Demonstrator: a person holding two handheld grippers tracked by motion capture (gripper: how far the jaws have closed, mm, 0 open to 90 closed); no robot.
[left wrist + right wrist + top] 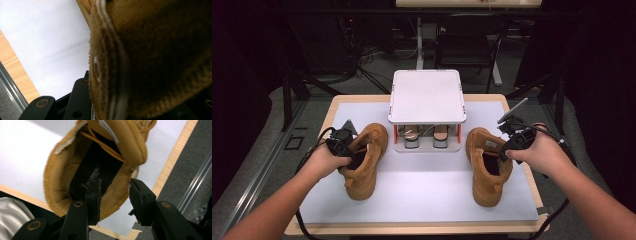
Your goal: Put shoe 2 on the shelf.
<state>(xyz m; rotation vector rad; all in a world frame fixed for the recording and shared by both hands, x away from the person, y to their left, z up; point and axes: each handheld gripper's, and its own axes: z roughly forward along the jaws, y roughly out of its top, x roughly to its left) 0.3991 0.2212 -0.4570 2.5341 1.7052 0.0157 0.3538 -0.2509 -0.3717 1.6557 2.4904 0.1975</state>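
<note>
Boots both sit on the white mat flanking the rack: left gripper (348,150) clamps the left boot (364,160) collar, right gripper (113,195) hangs released over the right boot (487,165), shelving not yet done.

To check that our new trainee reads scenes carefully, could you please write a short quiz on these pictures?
1. True or false: the left boot and the right boot both stand on the white mat.
2. Which part of the right boot lies between the open jaws of the right gripper? A: the toe. B: the collar wall. C: the sole.
3. Fill in the missing word: the left gripper is shut on the collar of the ___ boot.

Key: 1 true; 2 B; 3 left.
</note>
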